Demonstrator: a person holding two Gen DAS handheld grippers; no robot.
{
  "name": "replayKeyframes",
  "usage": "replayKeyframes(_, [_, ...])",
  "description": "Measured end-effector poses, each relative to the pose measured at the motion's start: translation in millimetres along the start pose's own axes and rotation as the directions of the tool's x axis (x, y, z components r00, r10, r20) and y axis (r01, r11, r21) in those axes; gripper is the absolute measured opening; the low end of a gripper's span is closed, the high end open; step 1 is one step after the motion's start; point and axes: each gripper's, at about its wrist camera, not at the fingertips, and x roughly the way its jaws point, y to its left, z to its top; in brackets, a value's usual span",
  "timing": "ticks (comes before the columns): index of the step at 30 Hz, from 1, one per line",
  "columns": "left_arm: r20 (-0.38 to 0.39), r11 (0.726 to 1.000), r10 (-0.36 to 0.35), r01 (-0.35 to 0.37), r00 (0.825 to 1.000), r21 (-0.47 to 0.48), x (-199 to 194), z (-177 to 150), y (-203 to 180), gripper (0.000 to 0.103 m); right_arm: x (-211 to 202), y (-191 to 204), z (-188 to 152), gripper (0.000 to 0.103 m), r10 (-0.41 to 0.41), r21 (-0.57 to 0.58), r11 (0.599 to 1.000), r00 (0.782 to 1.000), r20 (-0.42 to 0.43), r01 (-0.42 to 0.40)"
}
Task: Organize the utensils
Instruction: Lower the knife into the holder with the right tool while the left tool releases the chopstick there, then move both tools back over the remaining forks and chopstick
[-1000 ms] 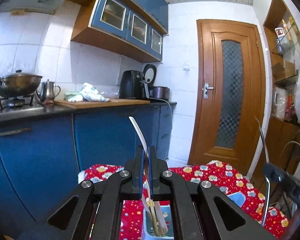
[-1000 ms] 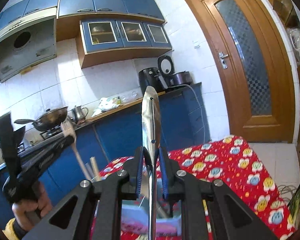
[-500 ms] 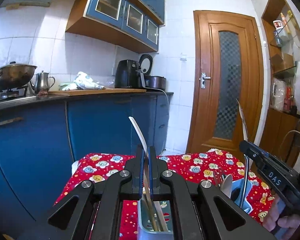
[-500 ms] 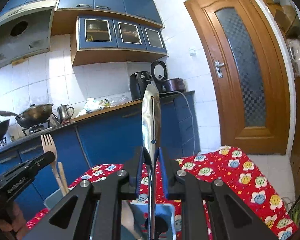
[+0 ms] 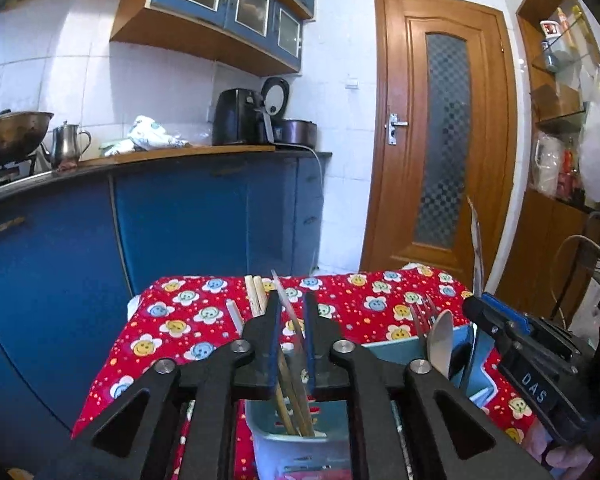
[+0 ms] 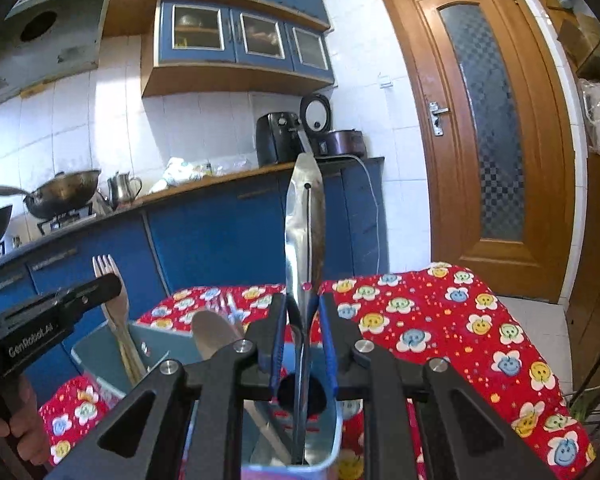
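Note:
My left gripper [image 5: 291, 312] is open, its jaws on either side of a wooden fork [image 5: 288, 320] that stands in the left compartment of a blue utensil holder [image 5: 276, 440] with other wooden utensils. My right gripper [image 6: 303, 312] has its jaws slightly apart around the handle of a steel utensil [image 6: 304, 216] that stands upright in the right compartment of the holder [image 6: 328, 448]. Metal forks and a spoon [image 5: 440, 336] stand in the middle compartment. The right gripper shows in the left wrist view [image 5: 512, 336], the left gripper in the right wrist view [image 6: 52, 312].
The holder stands on a table with a red flowered cloth [image 5: 204, 312]. Blue kitchen cabinets [image 5: 180, 224] with a wok and kettle are behind it. A wooden door [image 5: 444, 140] is at the back right and shelves [image 5: 564, 120] are at the right.
Both grippers moved down toward the holder. The left jaws opened and the wooden fork dropped lower into its compartment. The right jaws loosened around the steel utensil.

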Motion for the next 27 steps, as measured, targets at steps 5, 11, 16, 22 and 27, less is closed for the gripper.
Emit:
replayKeyframes(5, [-0.021,1.000,-0.002,0.002,1.000,0.002,-10,2,-3,0.027,-9,4,0,0.038,0.003,-0.005,1.000,1.000,-0.023,-0.003])
replayKeyframes(11, [-0.014,1.000,0.001,0.000,1.000,0.026,-35,3,-6,0.034,-32,10,6,0.041,0.014,-0.002,1.000,1.000,-0.018,-0.014])
replayKeyframes(16, [-0.014,1.000,-0.013,0.013,1.000,0.002,-58,1,-5,0.035,-57,17,8,0.043,0.012,-0.007,1.000,1.000,-0.028,-0.012])
replayKeyframes(22, [-0.021,1.000,-0.018,0.018,1.000,-0.013,-89,-7,-5,0.039,-88,24,5,0.048,0.020,-0.022,1.000,0.999,-0.049,-0.021])
replayKeyframes(27, [-0.052,1.000,-0.024,0.023,0.998,-0.013,-107,-16,-5,0.040,-109,25,2,0.051,0.028,0.003,1.000,0.995,-0.094,-0.028])
